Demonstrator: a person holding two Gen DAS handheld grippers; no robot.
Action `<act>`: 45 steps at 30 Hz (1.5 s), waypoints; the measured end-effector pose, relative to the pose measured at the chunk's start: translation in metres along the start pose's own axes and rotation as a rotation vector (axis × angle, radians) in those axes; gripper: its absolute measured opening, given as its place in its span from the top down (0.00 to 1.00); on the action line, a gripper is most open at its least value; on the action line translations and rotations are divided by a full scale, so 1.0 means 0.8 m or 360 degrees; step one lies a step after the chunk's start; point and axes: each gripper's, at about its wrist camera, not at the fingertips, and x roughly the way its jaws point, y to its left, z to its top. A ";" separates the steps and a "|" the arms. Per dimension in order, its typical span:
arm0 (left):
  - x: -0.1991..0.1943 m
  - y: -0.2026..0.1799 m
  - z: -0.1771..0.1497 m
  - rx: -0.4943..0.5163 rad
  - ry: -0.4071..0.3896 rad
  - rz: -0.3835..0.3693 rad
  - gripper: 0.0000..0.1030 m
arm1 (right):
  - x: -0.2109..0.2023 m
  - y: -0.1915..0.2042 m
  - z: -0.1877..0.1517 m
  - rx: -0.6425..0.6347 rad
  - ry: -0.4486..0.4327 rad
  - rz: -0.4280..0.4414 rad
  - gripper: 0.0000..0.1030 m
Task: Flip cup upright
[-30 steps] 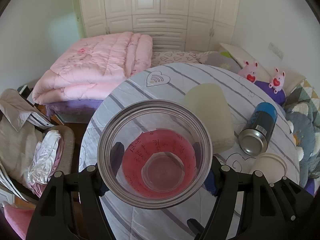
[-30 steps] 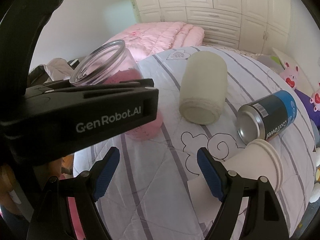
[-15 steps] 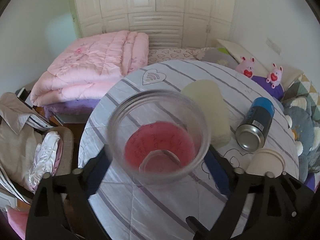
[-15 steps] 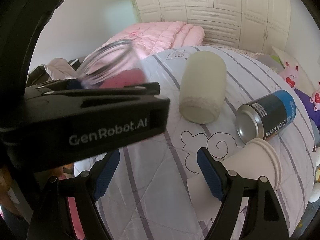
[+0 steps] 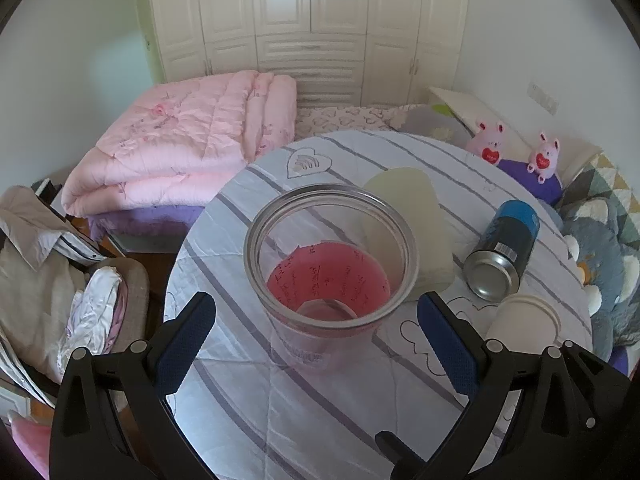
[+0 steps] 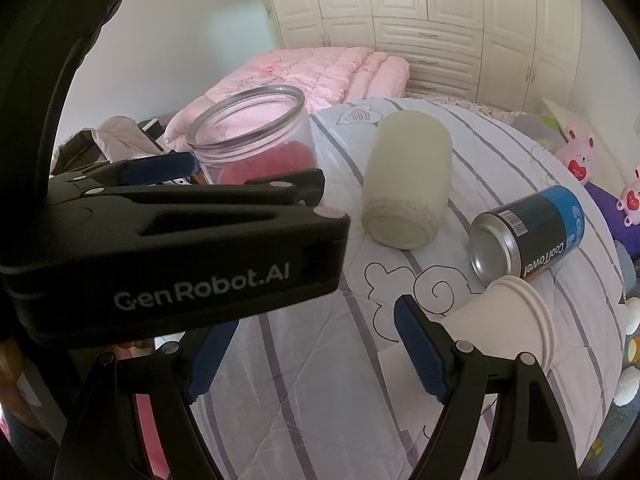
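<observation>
Bedroom, quilted table (image 5: 248,408): clear cup (image 5: 330,264) upright, released; left claw (image 5: 316,332) spread wide around it; right claw (image 6: 304,356) wide, empty. Next: withdraw without nudging.

A second ago my left tool (image 5: 316,330) clamped the clear cup (image 5: 330,264); now its jaws are spread wide and clear of the glass. The cup has gone from tipped toward my camera to standing upright on the tabletop (image 5: 280,412), mouth up.

Clear cup (image 5: 331,256) with pink label stands upright, mouth up.
</observation>
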 end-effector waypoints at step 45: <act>-0.166 -0.084 -0.052 0.0048 -0.0315 0.0008 0.00 | -0.155 -0.097 -0.051 0.0207 -0.0408 -0.0484 0.21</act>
